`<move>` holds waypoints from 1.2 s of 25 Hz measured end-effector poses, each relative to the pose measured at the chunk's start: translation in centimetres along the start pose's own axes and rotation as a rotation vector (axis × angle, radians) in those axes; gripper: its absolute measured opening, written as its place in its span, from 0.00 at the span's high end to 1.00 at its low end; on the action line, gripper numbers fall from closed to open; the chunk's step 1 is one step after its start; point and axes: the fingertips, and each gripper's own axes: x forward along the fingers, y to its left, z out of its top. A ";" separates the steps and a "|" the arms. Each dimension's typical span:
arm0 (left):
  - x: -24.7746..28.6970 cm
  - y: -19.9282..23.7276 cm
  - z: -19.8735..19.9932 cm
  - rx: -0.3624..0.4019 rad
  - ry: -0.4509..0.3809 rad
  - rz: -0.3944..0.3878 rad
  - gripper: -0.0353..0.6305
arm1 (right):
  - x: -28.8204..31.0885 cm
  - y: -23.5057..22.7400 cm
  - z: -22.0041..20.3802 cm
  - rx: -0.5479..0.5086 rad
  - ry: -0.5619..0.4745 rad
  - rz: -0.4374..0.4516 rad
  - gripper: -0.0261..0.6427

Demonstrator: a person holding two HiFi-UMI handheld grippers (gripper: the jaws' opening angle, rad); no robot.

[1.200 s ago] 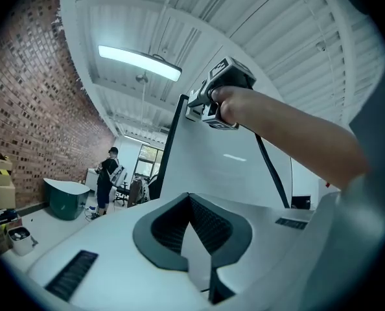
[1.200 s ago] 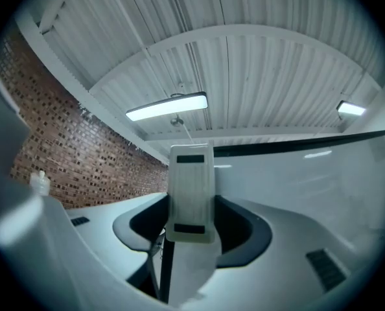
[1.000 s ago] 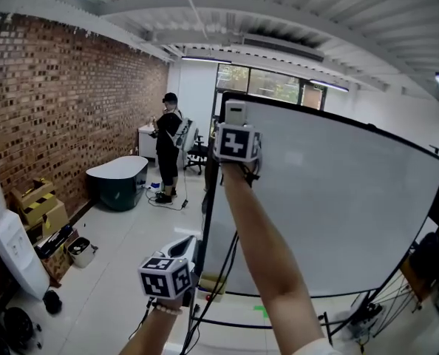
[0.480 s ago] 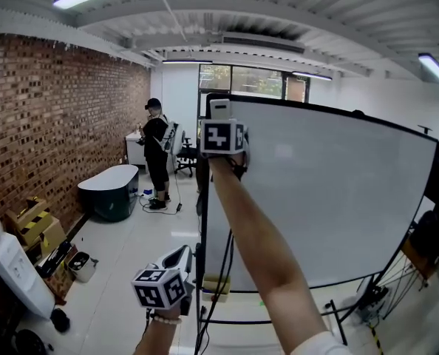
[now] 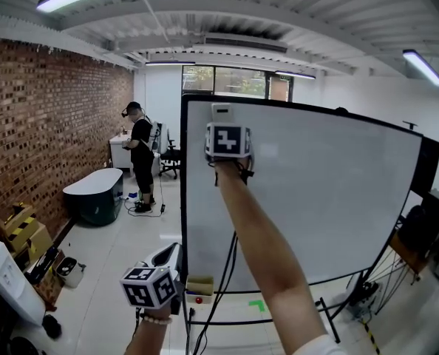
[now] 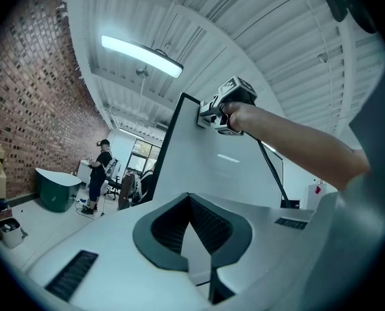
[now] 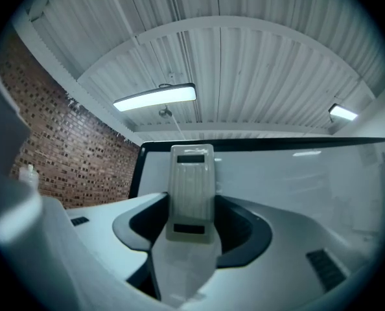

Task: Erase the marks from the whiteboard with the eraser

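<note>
Eraser (image 7: pixel 191 186), just one, pinched in right claw (image 7: pixel 191 229) against the single whiteboard (image 5: pixel 315 198); left claw (image 6: pixel 190 205) pressed together, empty.

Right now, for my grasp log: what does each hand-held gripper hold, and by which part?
Right hand-held gripper: the eraser, by its lower end. Left hand-held gripper: nothing.

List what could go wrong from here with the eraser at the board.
The pale grey ribbed eraser is gripped only by its lower end in the right gripper jaws; pressure could tilt or slip it. It sits near the black top-left edge of the white whiteboard, so a stroke may run off the board.
</note>
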 end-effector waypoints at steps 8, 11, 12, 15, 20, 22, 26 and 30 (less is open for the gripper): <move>4.7 -7.3 0.4 0.023 -0.034 -0.032 0.96 | -2.0 -8.2 -0.5 0.006 -0.008 0.017 0.59; 7.0 -10.7 -0.4 0.024 -0.030 -0.035 0.96 | -2.7 -11.3 -0.6 0.005 -0.004 0.040 0.59; 7.9 -11.7 -0.6 0.026 -0.029 -0.032 0.96 | -2.9 -12.4 -0.8 0.005 0.009 0.044 0.59; 10.3 -14.6 -0.3 0.042 -0.027 -0.022 0.96 | -3.6 -15.4 -0.6 -0.010 0.007 0.044 0.59; 13.9 -20.1 1.3 0.089 -0.038 -0.013 0.96 | -4.8 -19.9 -0.3 -0.009 -0.025 0.083 0.59; 15.4 -22.2 2.0 0.102 -0.045 -0.003 0.96 | -5.3 -21.6 -0.4 0.002 -0.023 0.108 0.59; 18.0 -26.0 2.6 0.107 -0.045 0.024 0.96 | -6.2 -25.7 -0.6 -0.013 -0.016 0.100 0.59; 20.1 -29.9 2.6 0.107 -0.048 0.012 0.96 | -7.0 -29.8 -0.9 -0.019 -0.018 0.087 0.59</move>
